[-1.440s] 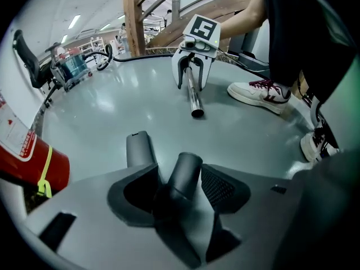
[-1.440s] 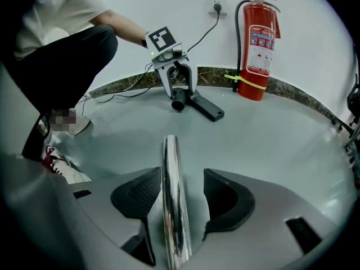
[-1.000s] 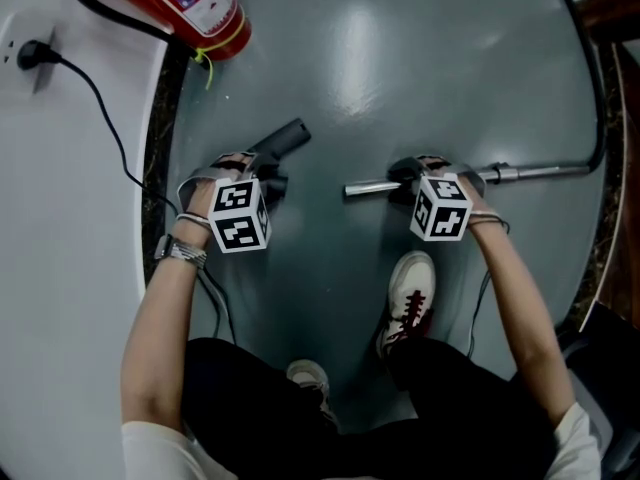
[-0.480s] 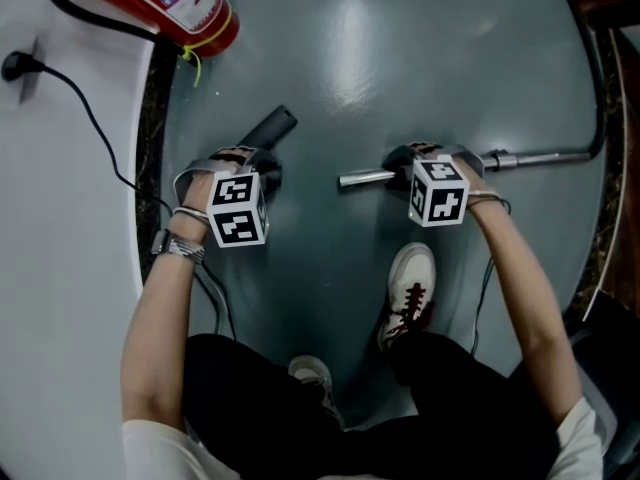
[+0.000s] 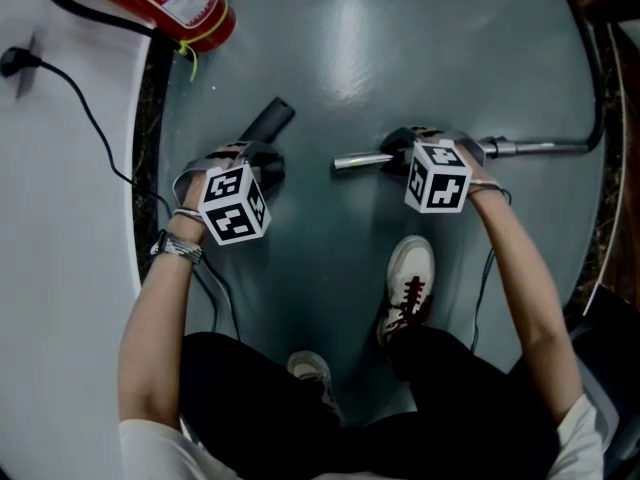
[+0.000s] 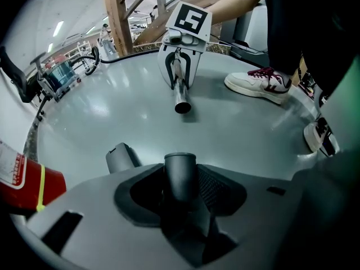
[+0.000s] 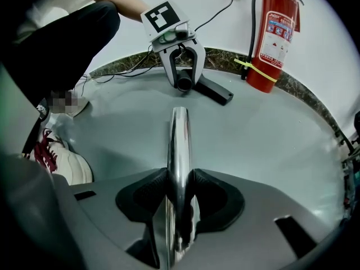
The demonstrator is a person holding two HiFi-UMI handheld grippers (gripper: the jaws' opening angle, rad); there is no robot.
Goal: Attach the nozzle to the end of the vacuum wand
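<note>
As their jaws have just been closing, my left tool [image 6: 181, 185] is now pinching the dark nozzle [image 6: 180, 170] and my right tool [image 7: 179, 189] is gripping the chrome vacuum wand [image 7: 179, 134] near its open end; both pieces are staying low over the floor [image 5: 330, 58], ends facing, apart.

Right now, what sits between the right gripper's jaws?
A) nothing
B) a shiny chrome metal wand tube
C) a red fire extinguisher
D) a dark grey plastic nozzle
B: in the right gripper view, the jaws of the right gripper, which have just been closing, press on both sides of the shiny chrome metal wand tube.
</note>
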